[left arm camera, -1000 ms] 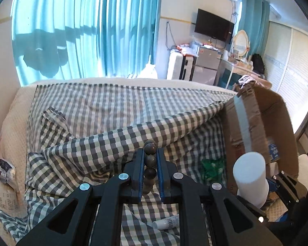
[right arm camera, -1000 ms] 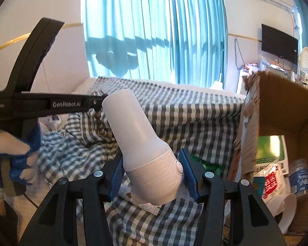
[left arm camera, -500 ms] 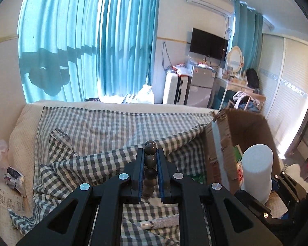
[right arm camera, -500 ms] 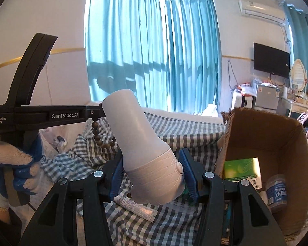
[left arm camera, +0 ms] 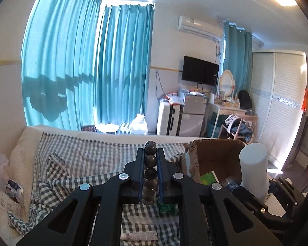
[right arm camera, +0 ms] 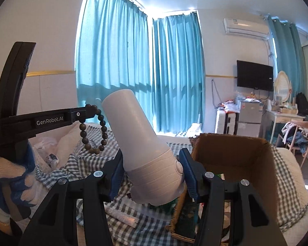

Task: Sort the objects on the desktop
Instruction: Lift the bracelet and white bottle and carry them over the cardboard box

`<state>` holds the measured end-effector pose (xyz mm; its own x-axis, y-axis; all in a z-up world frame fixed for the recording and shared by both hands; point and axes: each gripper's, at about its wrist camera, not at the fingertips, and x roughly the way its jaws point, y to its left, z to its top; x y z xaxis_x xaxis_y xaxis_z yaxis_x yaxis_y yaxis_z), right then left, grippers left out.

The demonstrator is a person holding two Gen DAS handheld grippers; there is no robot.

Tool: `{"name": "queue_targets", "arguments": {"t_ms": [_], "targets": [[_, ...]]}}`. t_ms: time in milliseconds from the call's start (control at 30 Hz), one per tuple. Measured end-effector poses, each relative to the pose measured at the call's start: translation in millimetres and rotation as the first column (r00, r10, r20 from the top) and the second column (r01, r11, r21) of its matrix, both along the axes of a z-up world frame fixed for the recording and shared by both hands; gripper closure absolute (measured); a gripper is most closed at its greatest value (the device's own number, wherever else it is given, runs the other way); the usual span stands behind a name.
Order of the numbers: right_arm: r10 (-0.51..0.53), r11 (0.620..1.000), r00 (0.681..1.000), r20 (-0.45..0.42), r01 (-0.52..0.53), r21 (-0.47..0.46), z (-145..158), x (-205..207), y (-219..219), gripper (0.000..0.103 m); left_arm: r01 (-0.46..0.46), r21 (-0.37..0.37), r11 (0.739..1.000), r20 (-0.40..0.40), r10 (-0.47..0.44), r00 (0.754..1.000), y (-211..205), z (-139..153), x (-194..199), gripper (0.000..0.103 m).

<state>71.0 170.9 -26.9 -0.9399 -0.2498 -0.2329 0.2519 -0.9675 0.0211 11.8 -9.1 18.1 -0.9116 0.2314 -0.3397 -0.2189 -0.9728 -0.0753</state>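
Beads: a string of dark beads (left arm camera: 150,165) sits pinched between the jaws of the left gripper (left arm camera: 150,160), which stand nearly together; in the right wrist view the rest of the loop (right arm camera: 94,130) hangs free below the fingertips, so the grip is on a few beads only and the loop can swing.
Bottle: a white bottle (right arm camera: 142,143) is clamped across its ribbed lower part by the right gripper (right arm camera: 152,165), jaws about half spread to fit its girth; it leans up and to the left, probably because it was taken lying on its side.
Bottle, other view: its top (left arm camera: 253,170) shows at the right edge of the left wrist view, just beside the box.
Box: an open cardboard box (right arm camera: 232,153) stands on the checked cloth (left arm camera: 92,153), right of both grippers; a green packet (left arm camera: 208,177) and what may be a small jar lie inside, though that corner is hard to read.
Likely aim: both things are held above the cloth and near the box mouth, which suits dropping them in as sorted items.
Left on the cloth: a white tube (left arm camera: 138,235) lies flat below the left gripper, and a green wrapper (left arm camera: 168,209) just beyond it.
Hand: a gloved hand (right arm camera: 12,176) grips the left gripper's handle.
Risk: the dangling loop could catch the box rim.
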Motion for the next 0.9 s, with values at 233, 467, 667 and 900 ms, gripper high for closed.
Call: {"name": "queue_targets", "arguments": {"t_ms": [233, 467, 667, 900], "targets": [[-0.063, 0.998, 0.996, -0.055, 0.063, -0.001, 13, 13, 14, 0.051, 0.029, -0.004, 1.000, -0.031, -0.029, 0.999, 20, 5, 10, 0.092], [-0.097, 0.995, 0.992, -0.083, 0.098, 0.004, 20, 19, 24, 0.051, 0.063, 0.021, 0.998, -0.026, -0.062, 0.998, 41, 1, 13, 0.092], [-0.137, 0.991, 0.986, -0.092, 0.136, -0.016, 22, 21, 42, 0.051, 0.127, 0.008, 0.992, -0.033, -0.127, 0.991, 70, 0, 19, 0.092], [-0.199, 0.980, 0.975, -0.099, 0.197, -0.034, 25, 25, 67, 0.051, 0.188, -0.014, 0.982, -0.045, -0.188, 0.981, 101, -2, 26, 0.092]]}}
